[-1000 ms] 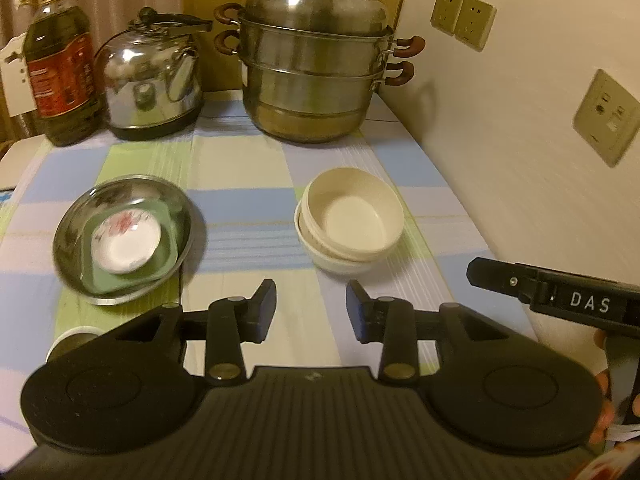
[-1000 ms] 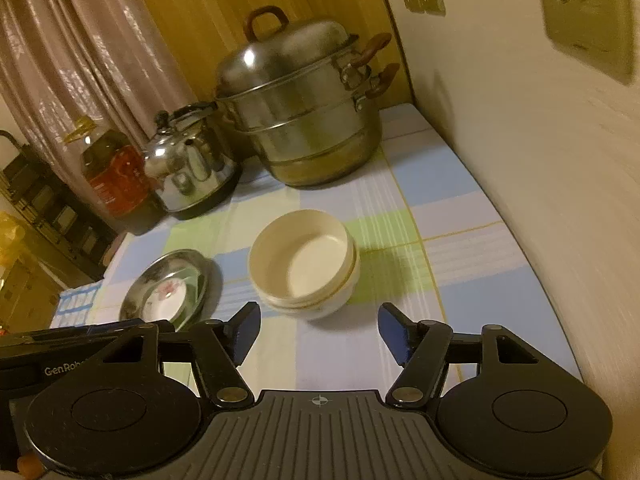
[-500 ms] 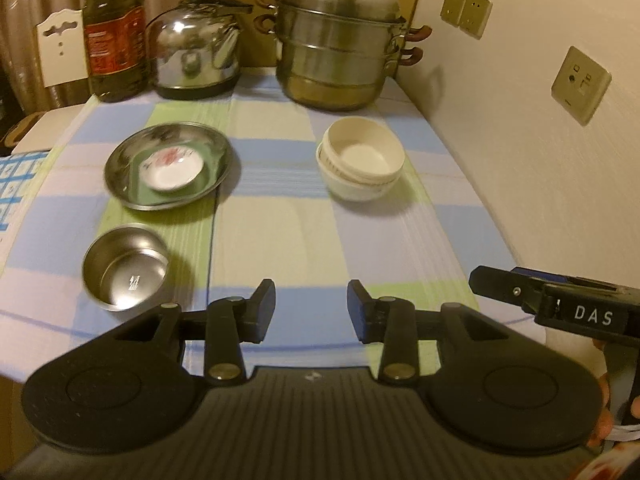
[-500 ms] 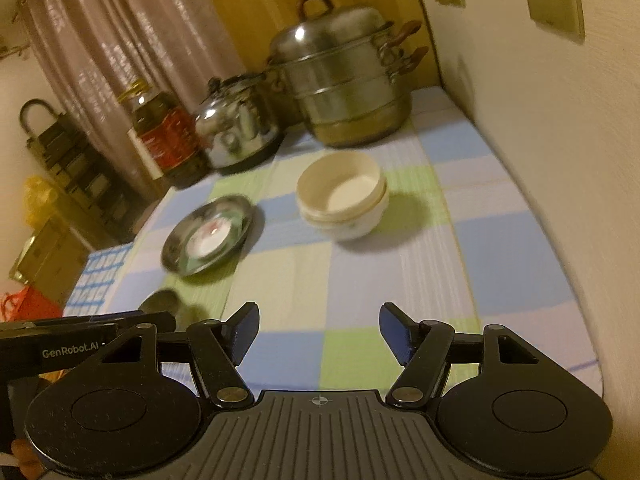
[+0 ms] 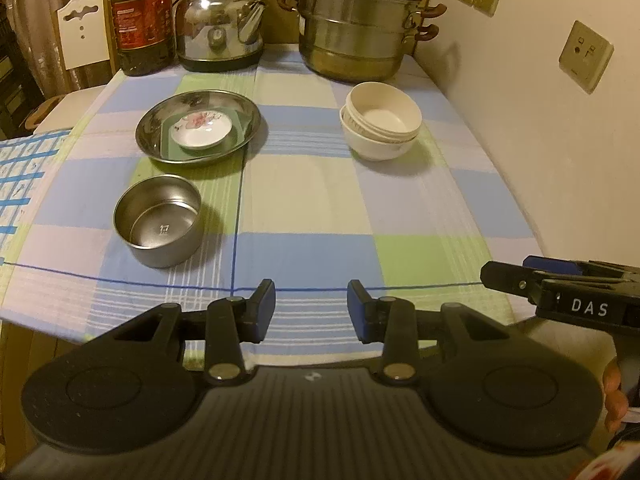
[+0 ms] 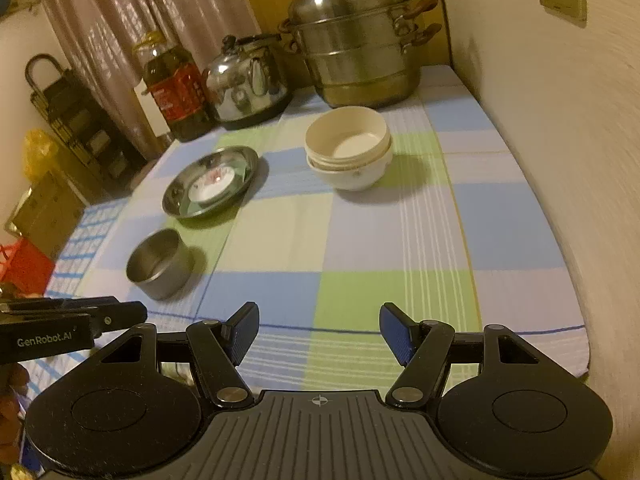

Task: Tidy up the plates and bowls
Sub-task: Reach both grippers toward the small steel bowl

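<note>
Checked cloth (image 5: pixel 312 200) over table. Steel plate (image 5: pixel 198 132) far left, rim up, holding a green square dish (image 5: pixel 240 136) with a flowered saucer (image 5: pixel 201 131) on it. Steel bowl (image 5: pixel 158 220) nearer, left, mouth up, apart from plate. Cream bowls (image 5: pixel 380 120) nested far right, top one tilted. All round, no long axis. Left gripper (image 5: pixel 311 310) partly spread, empty, above near edge. Right gripper (image 6: pixel 319 334) spread wider, empty. Pot (image 5: pixel 356 20), kettle (image 5: pixel 220 28), oil bottle (image 5: pixel 142 20) at back.
</note>
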`<act>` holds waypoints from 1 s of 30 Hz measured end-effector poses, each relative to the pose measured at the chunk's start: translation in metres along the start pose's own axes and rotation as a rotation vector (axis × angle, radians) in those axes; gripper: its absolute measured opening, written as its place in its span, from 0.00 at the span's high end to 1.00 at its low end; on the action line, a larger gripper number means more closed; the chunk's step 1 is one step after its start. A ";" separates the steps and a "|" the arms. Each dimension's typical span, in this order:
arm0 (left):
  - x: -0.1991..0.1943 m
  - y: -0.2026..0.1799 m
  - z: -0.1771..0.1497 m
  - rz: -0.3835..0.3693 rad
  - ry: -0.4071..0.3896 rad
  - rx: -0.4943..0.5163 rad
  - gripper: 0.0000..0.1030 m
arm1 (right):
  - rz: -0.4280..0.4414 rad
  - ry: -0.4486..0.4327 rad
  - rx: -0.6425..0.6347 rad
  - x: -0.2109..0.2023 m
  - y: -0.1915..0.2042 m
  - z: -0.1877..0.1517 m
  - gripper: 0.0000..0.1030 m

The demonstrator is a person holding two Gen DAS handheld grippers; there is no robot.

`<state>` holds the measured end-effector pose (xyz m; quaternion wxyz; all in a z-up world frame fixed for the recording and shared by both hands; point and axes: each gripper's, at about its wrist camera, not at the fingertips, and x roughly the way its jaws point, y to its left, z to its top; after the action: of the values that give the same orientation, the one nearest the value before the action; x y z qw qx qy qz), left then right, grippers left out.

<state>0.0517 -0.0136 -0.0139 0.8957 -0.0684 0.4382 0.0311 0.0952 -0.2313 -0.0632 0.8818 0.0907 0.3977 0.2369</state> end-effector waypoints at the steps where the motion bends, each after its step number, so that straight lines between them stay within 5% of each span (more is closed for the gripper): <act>1: -0.001 0.002 -0.001 0.001 0.001 -0.003 0.65 | -0.002 0.006 -0.006 0.001 0.001 -0.001 0.35; 30: 0.027 0.093 -0.002 0.055 0.085 -0.086 0.65 | 0.054 0.156 -0.111 0.079 0.078 0.003 0.35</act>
<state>0.0559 0.0777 -0.0457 0.8713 -0.0958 0.4759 0.0716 0.1155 -0.1245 -0.0862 0.8452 0.0336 0.4487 0.2884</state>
